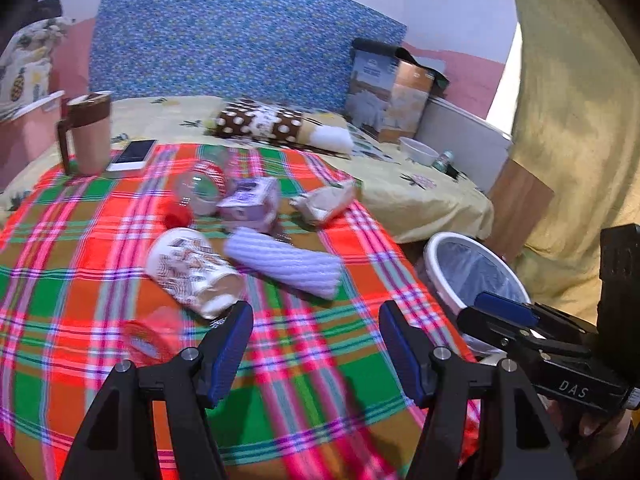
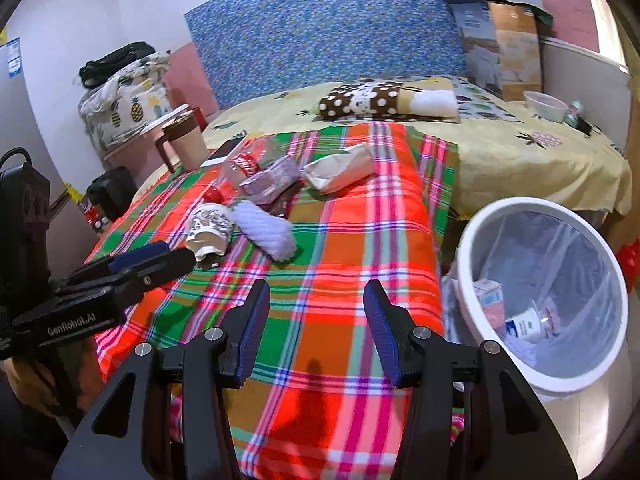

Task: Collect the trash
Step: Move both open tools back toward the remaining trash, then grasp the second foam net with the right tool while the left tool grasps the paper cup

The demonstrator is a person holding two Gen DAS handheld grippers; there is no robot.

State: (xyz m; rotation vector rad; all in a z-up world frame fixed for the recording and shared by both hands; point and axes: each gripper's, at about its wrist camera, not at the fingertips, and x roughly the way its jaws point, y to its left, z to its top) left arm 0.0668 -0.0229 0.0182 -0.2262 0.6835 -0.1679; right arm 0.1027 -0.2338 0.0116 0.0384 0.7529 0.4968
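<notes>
Trash lies on a plaid cloth (image 1: 304, 360) on the bed: a patterned paper cup (image 1: 192, 270) on its side, a white ribbed roll (image 1: 284, 262), a purple carton (image 1: 250, 202), a clear bottle (image 1: 202, 184) with a red label, and a crumpled paper bag (image 1: 324, 202). My left gripper (image 1: 315, 312) hangs open just short of the cup and roll, nothing between its fingers. My right gripper (image 2: 317, 288) is open and empty over the cloth's near part. At the bed's right side stands a white lined bin (image 2: 520, 202) that holds cartons and a small cup.
A lidded mug (image 1: 86, 132) and a phone (image 1: 134, 154) sit at the cloth's far left corner. A dotted pillow (image 1: 260, 122), a bowl (image 1: 418, 150) and a box (image 1: 388, 96) lie near the headboard. A person's yellow shirt (image 1: 580, 120) fills the right.
</notes>
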